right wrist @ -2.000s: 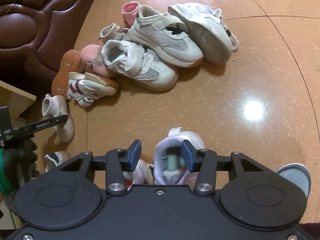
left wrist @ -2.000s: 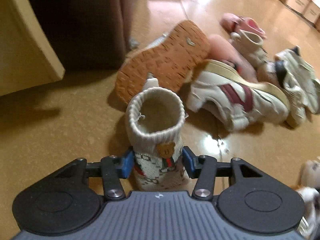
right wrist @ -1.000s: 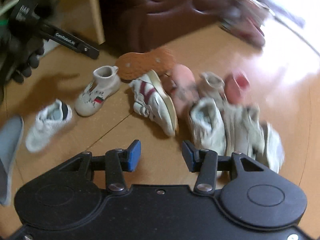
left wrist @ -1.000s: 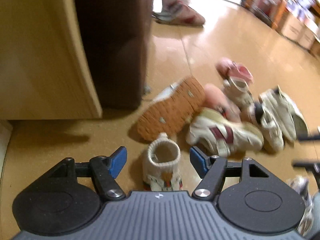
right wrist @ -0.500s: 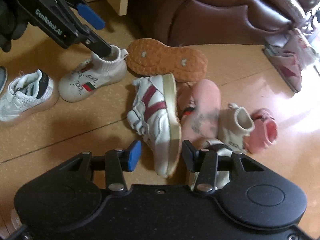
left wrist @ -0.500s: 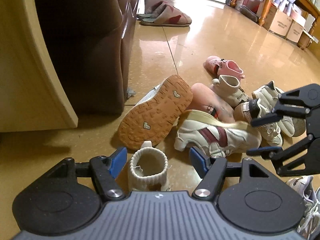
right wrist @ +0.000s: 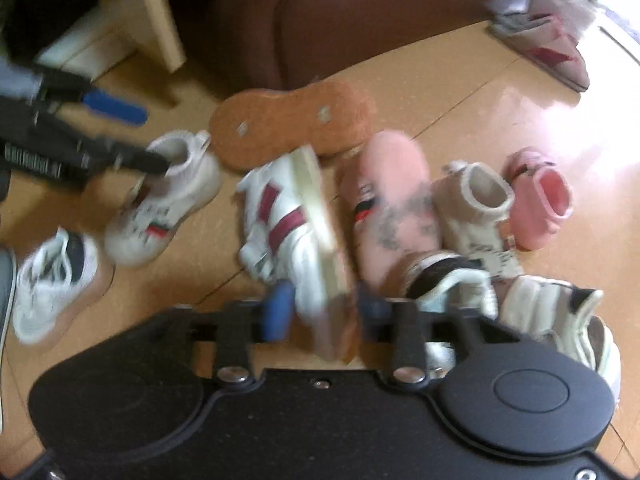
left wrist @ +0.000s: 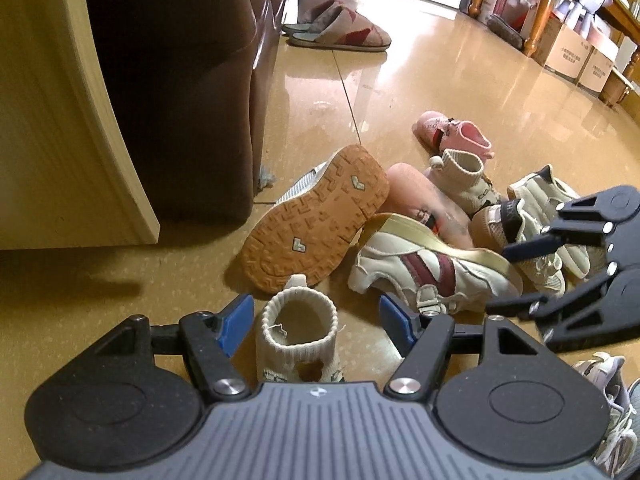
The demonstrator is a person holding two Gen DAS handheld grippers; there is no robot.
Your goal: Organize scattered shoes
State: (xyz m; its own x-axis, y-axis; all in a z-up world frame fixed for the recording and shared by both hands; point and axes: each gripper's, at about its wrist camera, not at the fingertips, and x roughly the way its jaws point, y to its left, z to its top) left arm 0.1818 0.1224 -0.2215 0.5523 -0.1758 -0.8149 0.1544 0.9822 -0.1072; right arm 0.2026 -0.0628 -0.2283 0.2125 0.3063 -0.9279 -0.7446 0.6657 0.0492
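Note:
My left gripper [left wrist: 316,322] is open, its blue pads either side of a cream sock boot [left wrist: 298,338] standing on the floor, not touching it. The boot also shows in the right wrist view [right wrist: 168,196]. My right gripper [right wrist: 324,312] is open around the toe end of a white sneaker with dark red stripes [right wrist: 292,224], which lies on its side; the view is blurred. From the left wrist view that sneaker [left wrist: 428,268] lies right of the boot, with the right gripper [left wrist: 516,276] at its toe.
A pile of shoes lies beyond: an orange-soled shoe [left wrist: 316,220], a pink-soled shoe [left wrist: 428,200], a second cream boot [left wrist: 464,176], a pink shoe [left wrist: 456,136], white sneakers [left wrist: 540,216]. A brown sofa [left wrist: 192,80], wooden panel [left wrist: 60,120] and slippers [left wrist: 340,32] stand behind.
My left gripper let go of the cream boot and stays open over it. My right gripper swung from other shoes to the pile and closed in around the red-striped sneaker's toe.

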